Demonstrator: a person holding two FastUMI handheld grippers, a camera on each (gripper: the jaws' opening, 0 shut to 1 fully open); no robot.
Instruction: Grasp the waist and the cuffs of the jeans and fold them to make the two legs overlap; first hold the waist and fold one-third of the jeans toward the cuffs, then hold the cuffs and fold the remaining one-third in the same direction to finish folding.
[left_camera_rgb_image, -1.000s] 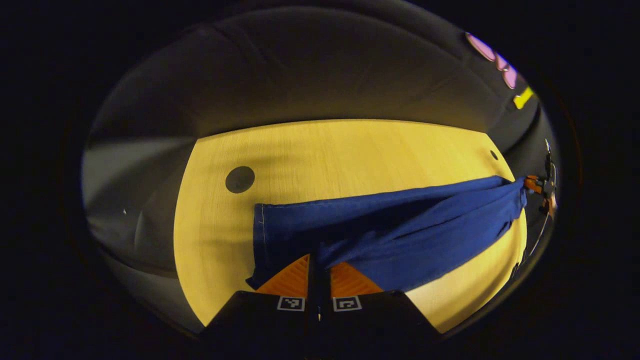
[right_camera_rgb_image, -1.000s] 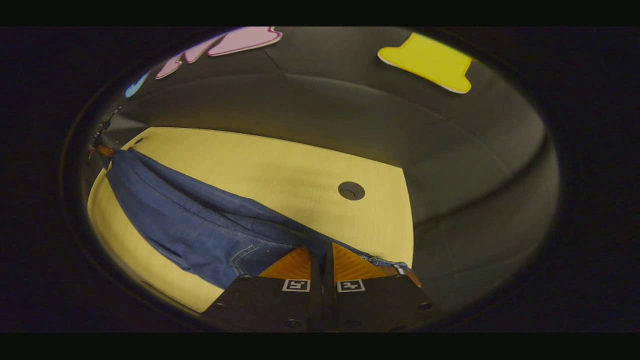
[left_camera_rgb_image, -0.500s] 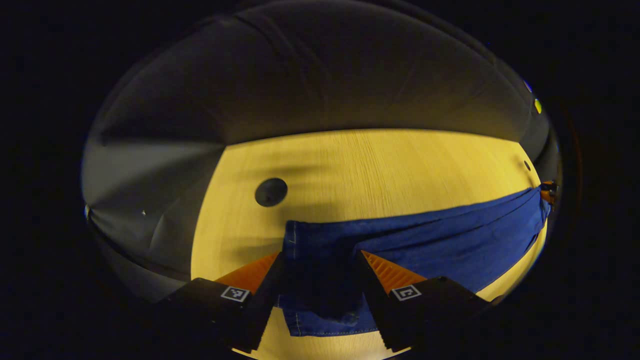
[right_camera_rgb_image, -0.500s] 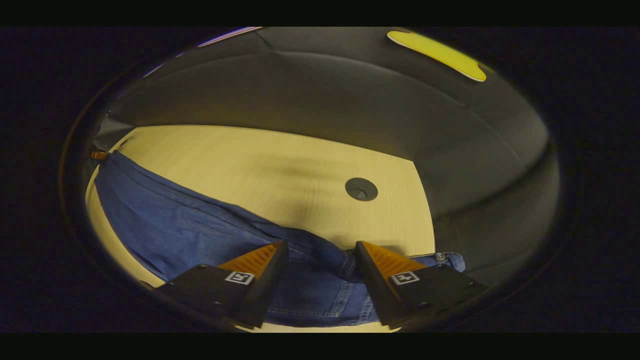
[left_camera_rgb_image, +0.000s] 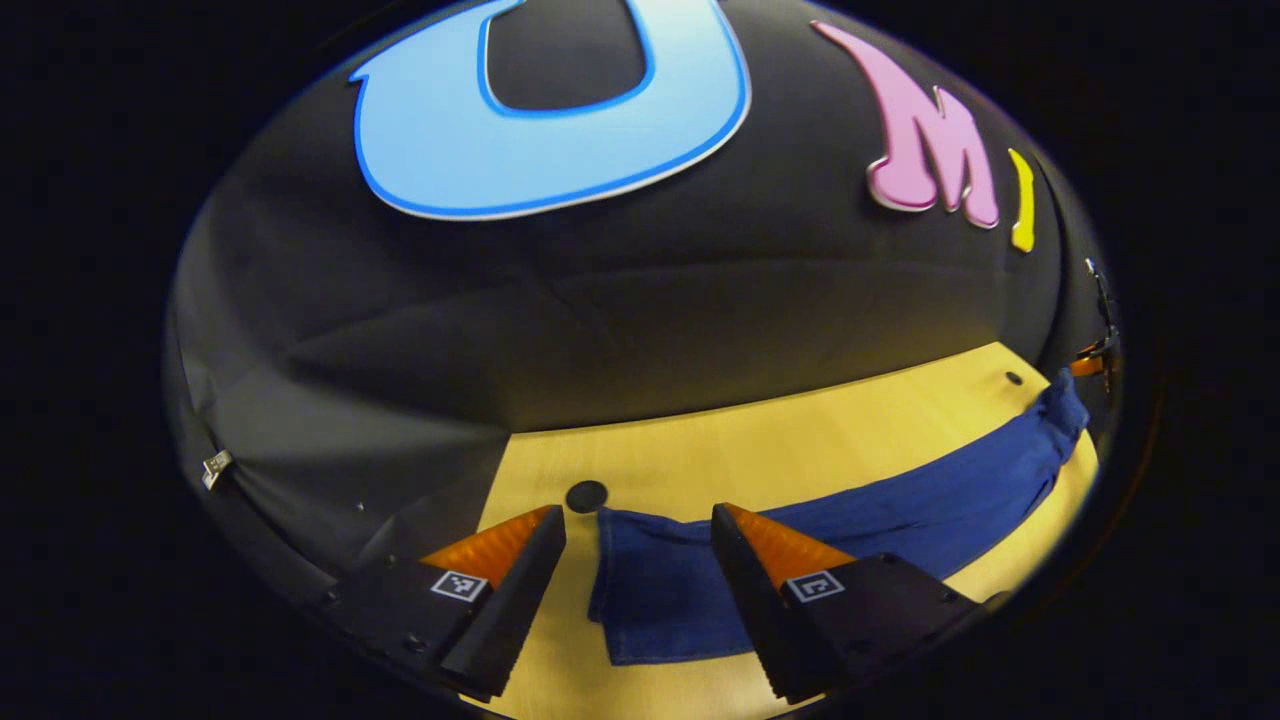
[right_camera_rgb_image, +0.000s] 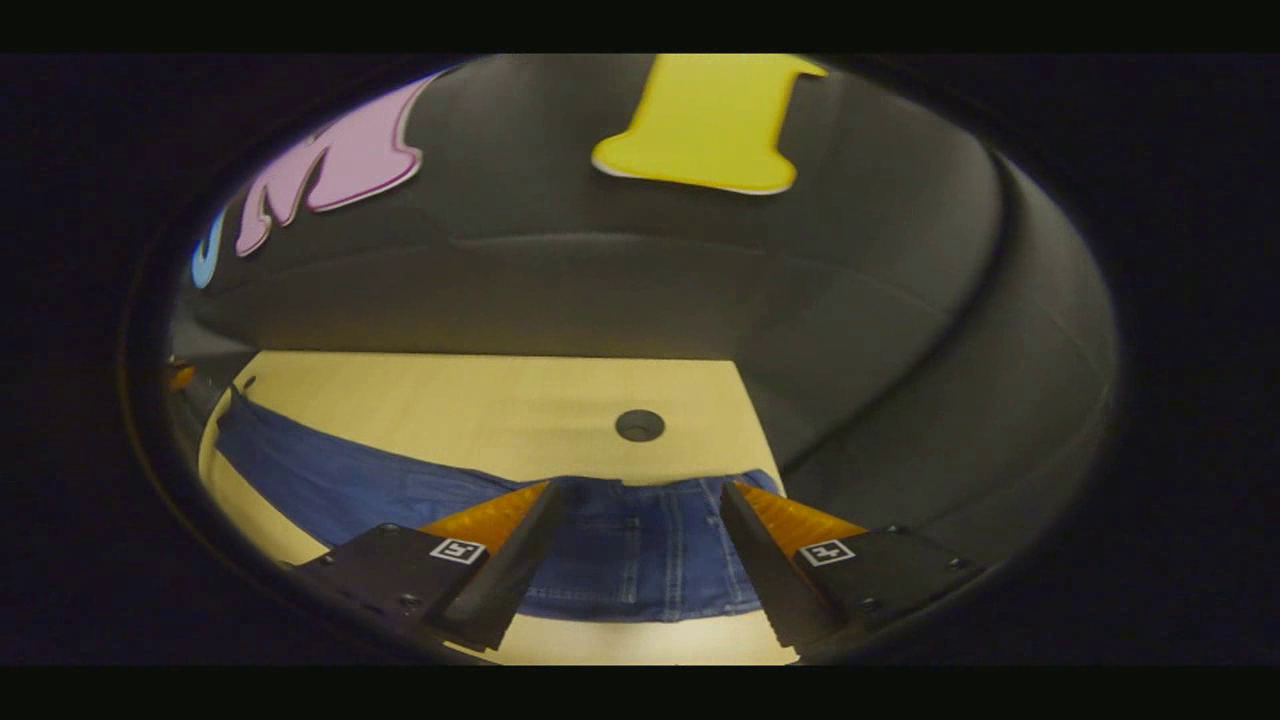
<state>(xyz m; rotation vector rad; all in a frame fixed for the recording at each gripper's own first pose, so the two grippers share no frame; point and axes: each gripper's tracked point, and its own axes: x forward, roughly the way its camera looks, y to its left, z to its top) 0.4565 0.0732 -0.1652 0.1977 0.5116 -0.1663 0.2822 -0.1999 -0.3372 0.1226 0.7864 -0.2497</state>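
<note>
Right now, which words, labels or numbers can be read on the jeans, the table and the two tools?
No readable text.
Black-and-white square markers on the black-and-orange left tool and right tool: coded patterns, no letters.
Blue denim jeans: no label legible.
Light wooden table: no writing.

No readable text, labels or numbers anywhere.

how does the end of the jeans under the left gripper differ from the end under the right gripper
The cuff end below the left gripper is plain denim with a stitched hem, while the waist end below the right gripper shows seams and what looks like a pocket. The cuff end looks narrower; the waist end spreads wider than the open fingers. Both lie flat on the wooden table, and neither is gripped.
</note>
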